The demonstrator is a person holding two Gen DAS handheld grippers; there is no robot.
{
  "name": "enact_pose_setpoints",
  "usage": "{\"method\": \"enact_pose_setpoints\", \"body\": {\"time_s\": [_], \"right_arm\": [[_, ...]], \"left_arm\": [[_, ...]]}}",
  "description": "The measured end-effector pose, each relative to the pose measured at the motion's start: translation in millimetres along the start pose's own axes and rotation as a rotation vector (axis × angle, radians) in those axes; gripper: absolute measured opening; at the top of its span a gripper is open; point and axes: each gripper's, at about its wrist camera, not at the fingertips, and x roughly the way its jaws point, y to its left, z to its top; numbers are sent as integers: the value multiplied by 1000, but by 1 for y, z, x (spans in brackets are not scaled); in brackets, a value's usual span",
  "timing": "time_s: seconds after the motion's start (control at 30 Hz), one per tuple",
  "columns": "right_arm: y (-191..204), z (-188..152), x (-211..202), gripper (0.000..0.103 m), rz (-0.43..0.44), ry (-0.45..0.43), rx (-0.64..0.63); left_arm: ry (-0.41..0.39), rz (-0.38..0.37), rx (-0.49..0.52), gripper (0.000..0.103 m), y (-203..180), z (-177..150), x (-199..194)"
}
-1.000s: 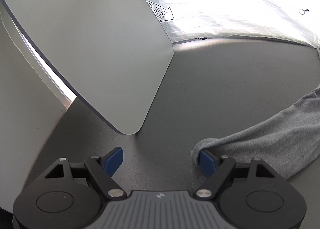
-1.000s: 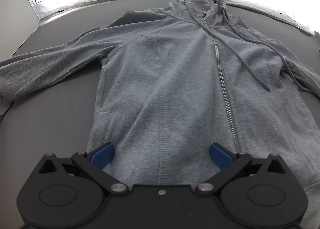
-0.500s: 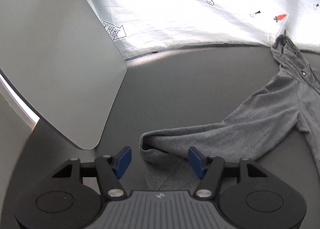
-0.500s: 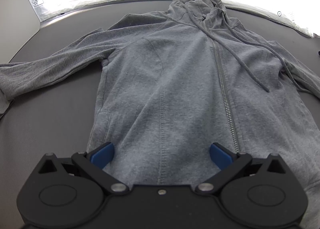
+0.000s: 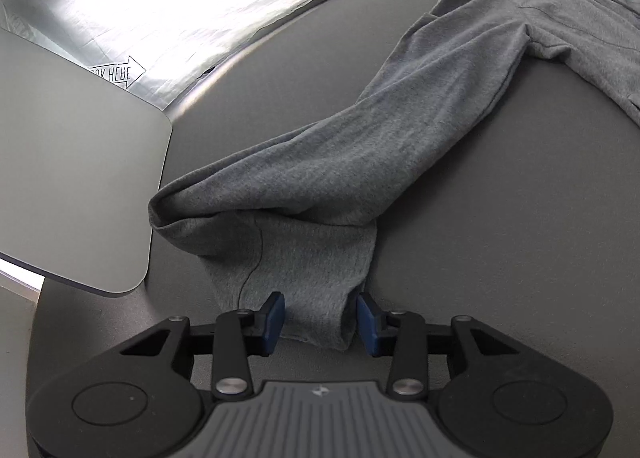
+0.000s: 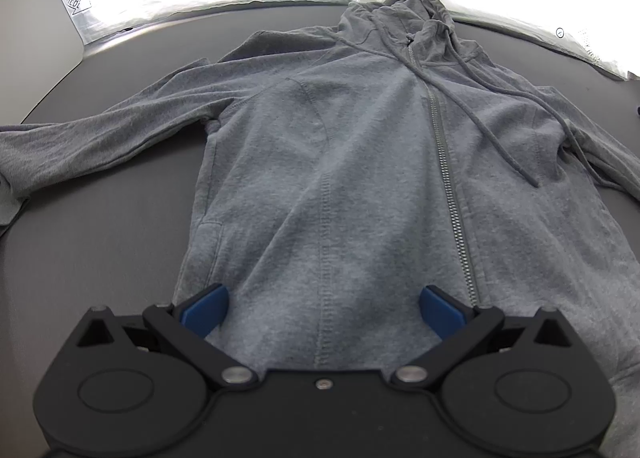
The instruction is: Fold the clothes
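A grey zip hoodie (image 6: 360,177) lies face up on a dark grey table (image 6: 100,258), hood at the far side. Its left sleeve (image 5: 360,145) stretches out sideways and doubles back at a fold, with the cuff (image 5: 320,318) lying between the blue pads of my left gripper (image 5: 320,322). The left jaws are partly closed around the cuff, with gaps still showing beside the cloth. My right gripper (image 6: 322,312) is wide open and hovers over the hoodie's lower front, near the hem, left of the zipper (image 6: 452,193).
A light grey board (image 5: 72,177) with rounded corners lies at the left by the sleeve fold. White printed plastic sheeting (image 5: 180,9) borders the table's far edge (image 6: 160,21). The table's near-left edge shows in the left wrist view (image 5: 36,306).
My left gripper swung right and moved onto the sleeve cuff, and its jaws narrowed around it. The right gripper stayed open and shifted only slightly over the hoodie's hem.
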Motion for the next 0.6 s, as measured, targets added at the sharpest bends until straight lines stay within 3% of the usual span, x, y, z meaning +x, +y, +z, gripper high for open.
{"method": "enact_pose_setpoints", "body": {"time_s": [0.03,0.1,0.17,0.33,0.43,0.5,0.6], "right_arm": [[0,-1,0,103,-1,-4,0],[0,-2,-1,103,-2,-12,1],[1,-3,-1,103,-4,-19,2],[1,-4,-1,103,-6,-28,3],[1,-4,-1,103,-5,-26,2],[1,-4,-2,103,-4,-28,1],[1,-5,-2,103,-5,-31,0]], "left_arm": [[-12,20,-15,4,2,-1,-1],[-42,64,-94,2,19,2,-15],[-69,87,-240,2,48,8,-36],[-112,178,-788,2,162,4,-94],[-73,154,-1089,2,216,-24,-95],[-22,151,-1193,2,233,-43,-84],[109,208,-1172,3,230,-61,-64]]}}
